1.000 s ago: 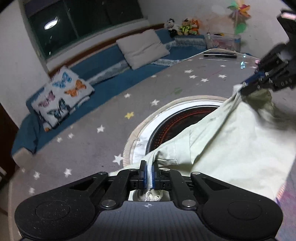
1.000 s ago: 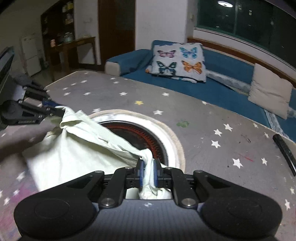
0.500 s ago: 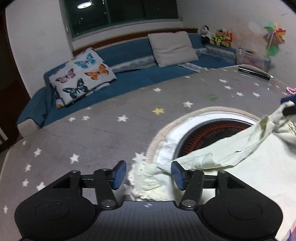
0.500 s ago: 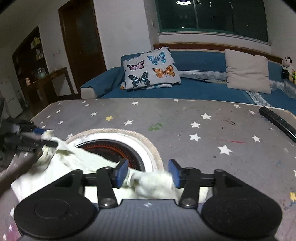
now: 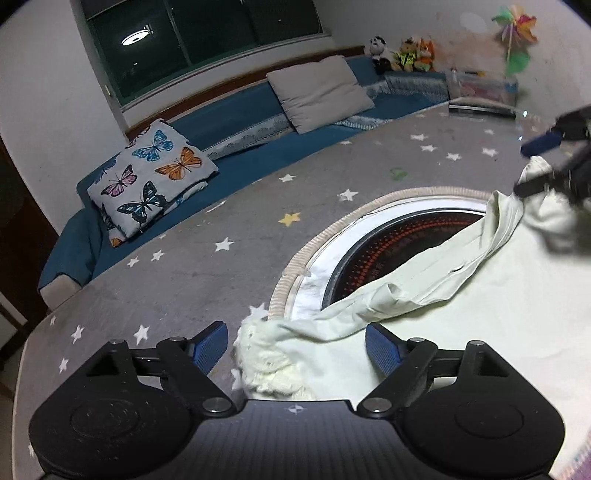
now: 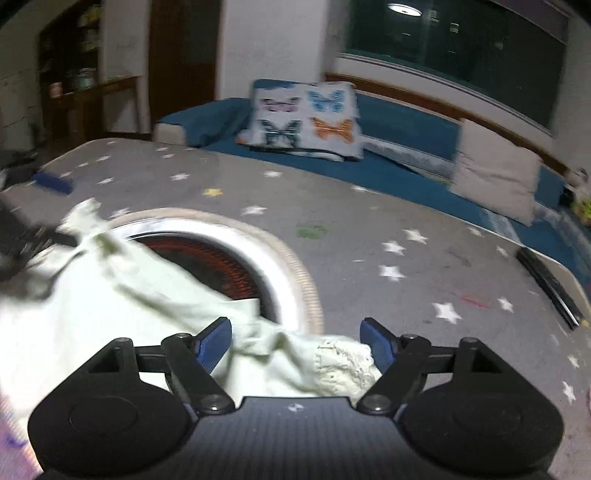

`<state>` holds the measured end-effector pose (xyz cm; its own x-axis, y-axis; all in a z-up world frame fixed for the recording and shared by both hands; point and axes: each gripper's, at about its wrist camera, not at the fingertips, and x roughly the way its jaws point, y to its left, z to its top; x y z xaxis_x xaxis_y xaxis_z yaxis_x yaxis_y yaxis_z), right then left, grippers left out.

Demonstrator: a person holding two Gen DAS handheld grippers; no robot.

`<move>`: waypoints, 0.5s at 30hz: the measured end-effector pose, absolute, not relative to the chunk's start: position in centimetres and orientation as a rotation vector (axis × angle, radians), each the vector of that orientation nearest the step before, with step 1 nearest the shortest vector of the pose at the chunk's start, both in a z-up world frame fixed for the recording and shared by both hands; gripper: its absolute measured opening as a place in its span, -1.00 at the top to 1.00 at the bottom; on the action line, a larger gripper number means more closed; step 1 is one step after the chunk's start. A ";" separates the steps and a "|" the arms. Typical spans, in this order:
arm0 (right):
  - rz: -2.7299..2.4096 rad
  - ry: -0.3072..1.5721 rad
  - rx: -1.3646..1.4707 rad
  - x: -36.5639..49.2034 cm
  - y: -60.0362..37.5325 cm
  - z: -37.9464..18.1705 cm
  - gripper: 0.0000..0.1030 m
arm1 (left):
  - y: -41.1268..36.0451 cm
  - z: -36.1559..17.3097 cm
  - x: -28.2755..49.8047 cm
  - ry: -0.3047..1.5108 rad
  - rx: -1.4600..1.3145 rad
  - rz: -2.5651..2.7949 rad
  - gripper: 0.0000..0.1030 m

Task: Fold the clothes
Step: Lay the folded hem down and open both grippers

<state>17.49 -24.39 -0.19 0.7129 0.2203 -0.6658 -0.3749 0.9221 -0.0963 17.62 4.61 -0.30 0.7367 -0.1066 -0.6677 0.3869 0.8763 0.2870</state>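
Note:
A pale cream garment [image 5: 461,295] [image 6: 122,306] with lace-trimmed corners lies on the grey star-patterned table [image 5: 207,280], partly over a round heater opening [image 5: 399,236]. My left gripper [image 5: 297,345] has its jaws opening; one lacy corner [image 5: 266,365] lies loose between the blue pads, which do not press on it. My right gripper [image 6: 295,343] is likewise opening, with the other lacy corner [image 6: 340,365] lying between its fingers, untouched. Each gripper shows blurred at the edge of the other's view: the right gripper [image 5: 546,162] and the left gripper [image 6: 44,206].
A blue sofa [image 5: 258,147] with a butterfly cushion [image 5: 151,173] and a grey pillow [image 5: 317,92] runs behind the table. A black remote [image 6: 550,280] lies near the table's right edge. Plush toys [image 5: 402,51] and a pinwheel [image 5: 517,33] stand at the back.
Both grippers were shut on the garment's corners a second ago; both have opened wide and let the cloth drop onto the table. Both sank slightly.

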 end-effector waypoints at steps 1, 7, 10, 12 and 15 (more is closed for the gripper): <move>0.305 0.700 -0.207 17.8 -24.7 -0.1 -0.53 | 4.4 -0.5 18.0 0.696 0.430 -0.271 -0.63; 0.288 0.610 -0.208 16.8 -24.8 1.1 -0.52 | 4.7 -1.3 20.4 0.712 0.385 -0.196 -0.64; 0.359 0.596 -0.254 15.8 -23.5 1.3 -0.50 | 5.2 -1.2 21.2 0.718 0.351 -0.163 -0.65; 0.414 0.629 -0.245 15.9 -22.8 1.0 -0.45 | 5.5 -1.0 21.3 0.720 0.335 -0.155 -0.65; 0.433 0.686 -0.220 16.7 -22.3 -0.3 -0.24 | 5.6 -0.7 21.1 0.710 0.336 -0.159 -0.65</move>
